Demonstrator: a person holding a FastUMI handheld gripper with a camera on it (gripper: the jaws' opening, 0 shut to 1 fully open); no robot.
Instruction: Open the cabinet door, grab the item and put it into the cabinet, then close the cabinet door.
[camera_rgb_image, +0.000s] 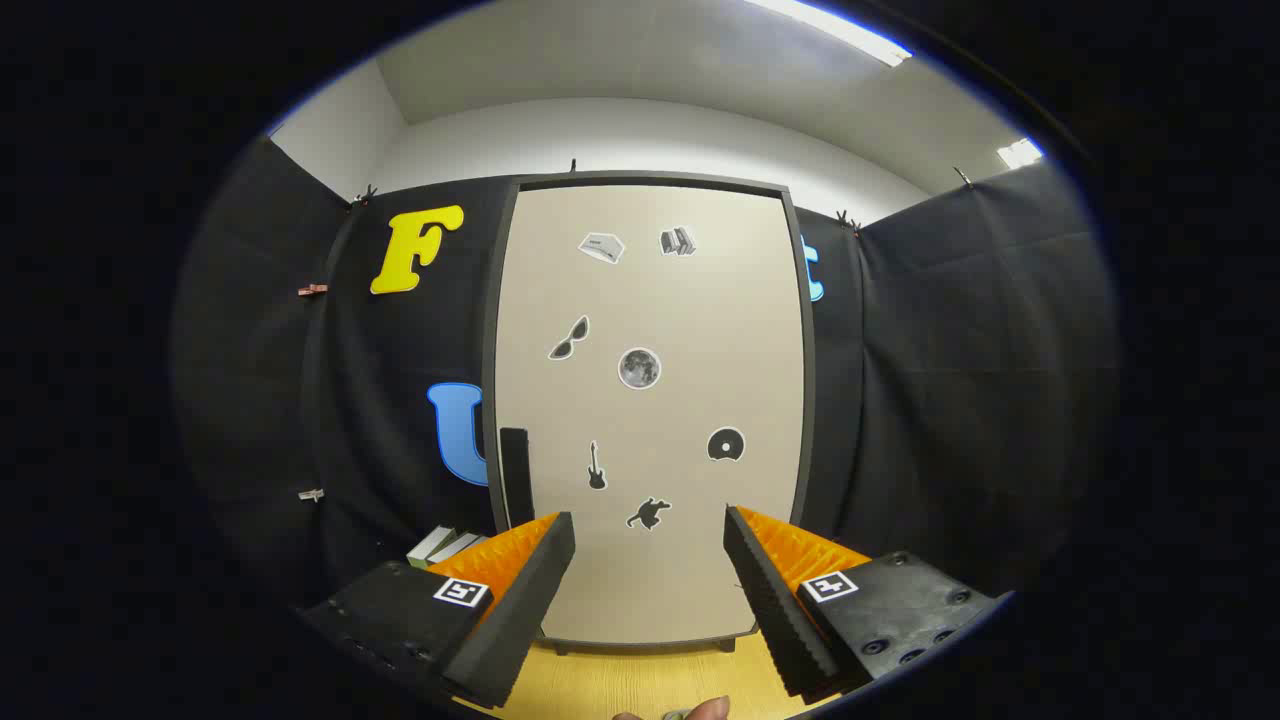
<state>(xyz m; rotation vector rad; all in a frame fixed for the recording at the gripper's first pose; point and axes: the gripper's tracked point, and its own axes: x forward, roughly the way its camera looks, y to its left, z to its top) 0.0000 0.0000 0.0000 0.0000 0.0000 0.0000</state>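
The tool stands wide open at the bottom centre of the frame, its two fingers spread well apart with nothing between them. Each finger has a black ribbed pad on its inner face, an orange body behind it, and a black mount carrying a small square marker. Just below the gap between the fingers, at the very bottom of the frame, part of a person's hand peeks in.

Under the fingers lies the light wooden bench. Beyond the fingers, filling the centre of the frame, stands the cabinet; its beige door is shut inside a dark frame. The door bears small stickers: sunglasses, a moon, a guitar, a disc, a running figure and two more near the top. A black vertical handle sits at the door's lower left edge, just above the left finger's tip.

To the lower left of the cabinet, just behind the left finger, a couple of books lie beside the cabinet's foot, partly hidden by the finger. White wall and ceiling with a light strip show in the upper part of the frame.
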